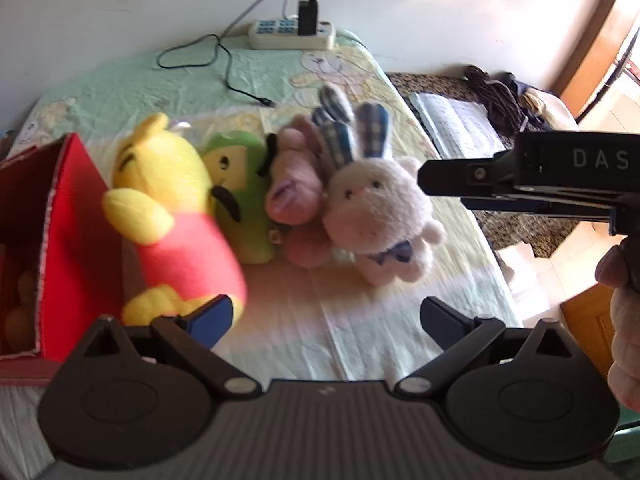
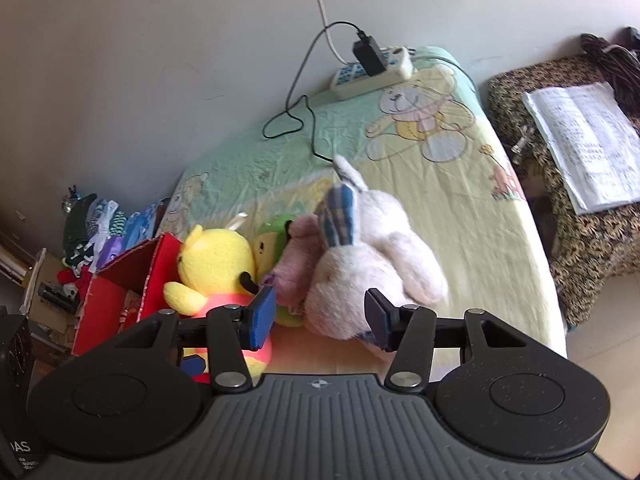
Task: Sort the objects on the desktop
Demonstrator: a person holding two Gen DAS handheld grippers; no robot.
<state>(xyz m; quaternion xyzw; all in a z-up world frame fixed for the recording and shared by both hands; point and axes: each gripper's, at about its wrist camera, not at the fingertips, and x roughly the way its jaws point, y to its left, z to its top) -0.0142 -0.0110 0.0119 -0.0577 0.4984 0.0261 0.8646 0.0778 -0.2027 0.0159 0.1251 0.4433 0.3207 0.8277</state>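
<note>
Four plush toys lie in a row on the pale green bed sheet (image 1: 360, 320): a yellow bear in a red shirt (image 1: 172, 216), a green plush (image 1: 240, 204), a pink plush (image 1: 296, 200) and a white rabbit with blue checked ears (image 1: 376, 216). My left gripper (image 1: 326, 316) is open just in front of them, its left pad by the bear's feet. My right gripper (image 2: 320, 316) is open over the rabbit (image 2: 372, 264), whose lower body sits between the fingers. In the left wrist view the right gripper (image 1: 432, 176) reaches in beside the rabbit's head.
A red open cardboard box (image 1: 68, 240) stands left of the bear, also seen as the red box (image 2: 116, 300). A power strip (image 2: 372, 72) with a charger and black cable lies at the far edge by the wall. A patterned seat with papers (image 2: 584, 140) is on the right.
</note>
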